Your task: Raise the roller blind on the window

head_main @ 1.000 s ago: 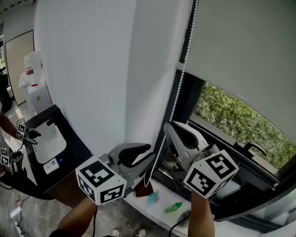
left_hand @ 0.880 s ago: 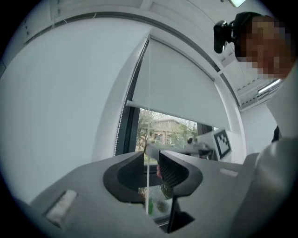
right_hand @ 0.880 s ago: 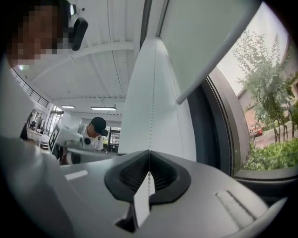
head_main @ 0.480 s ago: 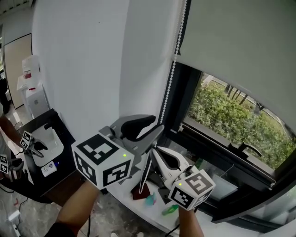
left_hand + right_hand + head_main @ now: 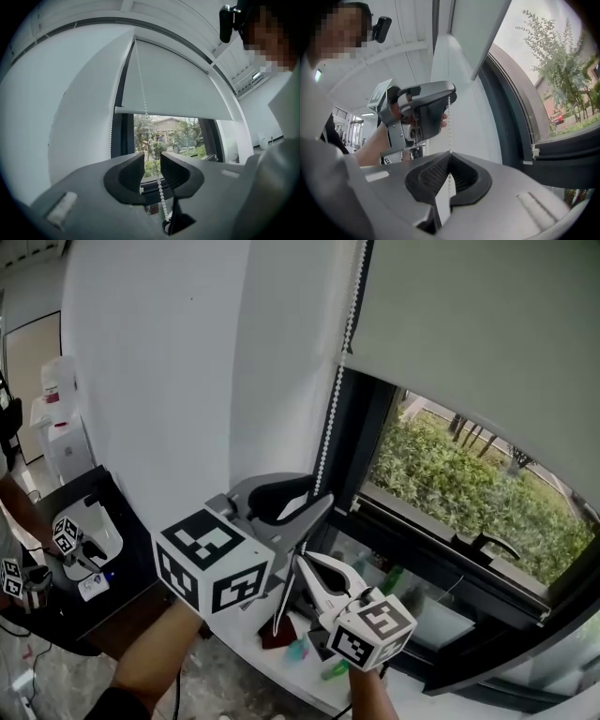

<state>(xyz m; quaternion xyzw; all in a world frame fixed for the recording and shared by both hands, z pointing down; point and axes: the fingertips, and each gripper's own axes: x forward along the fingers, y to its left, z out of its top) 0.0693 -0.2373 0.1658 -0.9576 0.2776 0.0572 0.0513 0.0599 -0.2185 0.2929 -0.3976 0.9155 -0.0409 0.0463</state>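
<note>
The grey roller blind [image 5: 487, 334] covers the upper part of the window. Its white bead chain [image 5: 336, 390] hangs along the dark frame at the blind's left. My left gripper [image 5: 317, 498] stands open around the chain, which runs free through the gap between the jaws in the left gripper view [image 5: 151, 169]. Below it, my right gripper [image 5: 302, 566] is shut on the chain. In the right gripper view the beads [image 5: 450, 126] rise out of the closed jaws [image 5: 449, 161] towards the left gripper [image 5: 449, 96]. The blind's bottom bar [image 5: 173, 111] hangs partway down the window.
Green shrubs [image 5: 441, 474] show through the glass below the blind. A window handle [image 5: 483, 545] sits on the lower frame. The white sill [image 5: 281, 667] carries small green, teal and dark red items. A black table [image 5: 131, 521] stands at the left by the wall.
My right gripper has gone down along the chain, from beside the left gripper to below it. The left gripper has risen a little and stays around the chain.
</note>
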